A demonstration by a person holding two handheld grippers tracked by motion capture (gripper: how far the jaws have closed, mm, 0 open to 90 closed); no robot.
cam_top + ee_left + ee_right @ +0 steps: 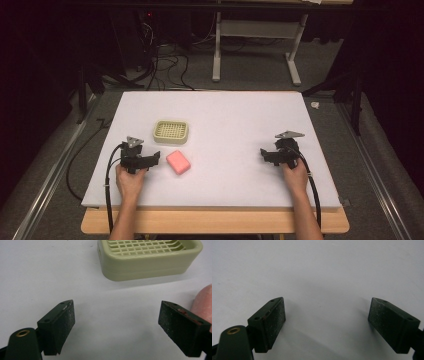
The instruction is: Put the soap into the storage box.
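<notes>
White surface (225,115) before us: both our left gripper (116,322) and right gripper (327,322) rest with jaws apart (nothing held), the left nearest the pink soap (178,162) and soap dish (170,131), ready to reach.

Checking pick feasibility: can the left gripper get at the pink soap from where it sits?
Probably yes. The left gripper has its jaws open with nothing between them, and the pink soap lies just beside it on the white mat with bare mat between. The soap dish sits farther back, out of the path.
</notes>
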